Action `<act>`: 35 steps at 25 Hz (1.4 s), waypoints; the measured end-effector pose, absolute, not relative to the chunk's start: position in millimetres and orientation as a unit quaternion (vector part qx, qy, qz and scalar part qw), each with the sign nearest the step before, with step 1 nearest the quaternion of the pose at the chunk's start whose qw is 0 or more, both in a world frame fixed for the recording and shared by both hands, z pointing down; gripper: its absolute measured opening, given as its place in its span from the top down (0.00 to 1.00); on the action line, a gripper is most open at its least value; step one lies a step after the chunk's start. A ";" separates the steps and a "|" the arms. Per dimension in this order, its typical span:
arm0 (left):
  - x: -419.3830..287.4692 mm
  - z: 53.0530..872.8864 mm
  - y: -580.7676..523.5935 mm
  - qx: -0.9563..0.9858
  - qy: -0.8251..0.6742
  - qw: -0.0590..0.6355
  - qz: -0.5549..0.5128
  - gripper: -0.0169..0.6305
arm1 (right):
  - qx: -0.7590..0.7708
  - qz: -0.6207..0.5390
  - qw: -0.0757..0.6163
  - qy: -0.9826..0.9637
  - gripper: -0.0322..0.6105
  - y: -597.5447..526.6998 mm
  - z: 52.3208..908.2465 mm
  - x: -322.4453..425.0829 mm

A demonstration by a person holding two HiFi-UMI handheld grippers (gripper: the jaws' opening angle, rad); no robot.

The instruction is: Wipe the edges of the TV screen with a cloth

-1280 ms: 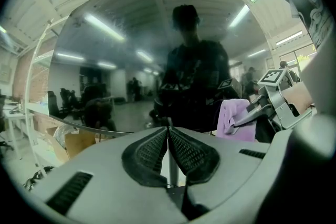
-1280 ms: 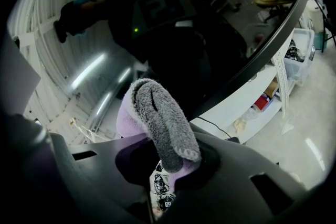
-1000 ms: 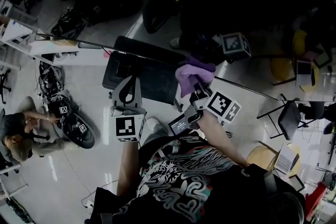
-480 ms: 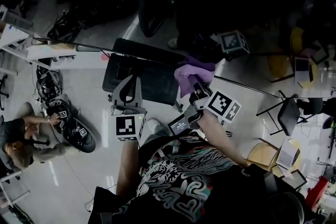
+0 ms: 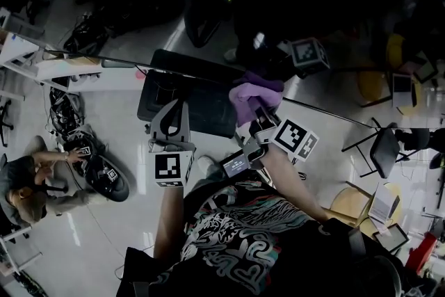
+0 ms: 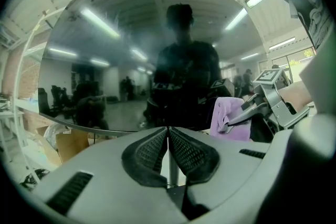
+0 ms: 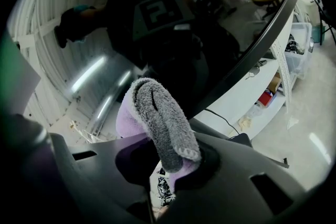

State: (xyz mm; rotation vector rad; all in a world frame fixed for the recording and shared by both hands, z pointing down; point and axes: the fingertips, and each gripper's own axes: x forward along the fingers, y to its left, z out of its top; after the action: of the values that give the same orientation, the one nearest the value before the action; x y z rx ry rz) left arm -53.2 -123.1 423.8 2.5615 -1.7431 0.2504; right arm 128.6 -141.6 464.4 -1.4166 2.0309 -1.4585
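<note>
Cloth beside TV screen edge

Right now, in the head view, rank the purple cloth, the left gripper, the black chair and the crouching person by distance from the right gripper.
1. purple cloth: clamped in the right gripper.
2. left gripper: beside it, to the left.
3. black chair: on the floor, to the right.
4. crouching person: on the floor, far left.

Floor log, head view. You are standing on a pale glossy floor. Landmark: the black rectangular base resting on it at mid-frame.
- Left of the base: a white shelf unit.
- Lower left of the base: black gear with square markers, with a crouched person beside it.
- Right of the base: a black folding chair.
- Lower right of the base: a round wooden stool.
</note>
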 end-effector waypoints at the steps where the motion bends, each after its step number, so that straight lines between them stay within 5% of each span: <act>1: -55.4 425.2 -122.7 0.822 -0.563 0.018 0.084 0.94 | -0.486 -0.503 0.132 0.703 0.83 -141.8 465.0 125.4; 35: -74.1 422.1 -110.1 0.749 -0.655 0.012 0.103 0.94 | -0.371 -0.533 0.090 0.755 0.83 -155.3 471.1 72.8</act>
State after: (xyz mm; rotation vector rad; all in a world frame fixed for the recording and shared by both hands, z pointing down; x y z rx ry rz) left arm -74.1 -110.1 422.1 2.3345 -2.0423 0.3223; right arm 72.8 -155.3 471.1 -1.1014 2.2444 -1.5856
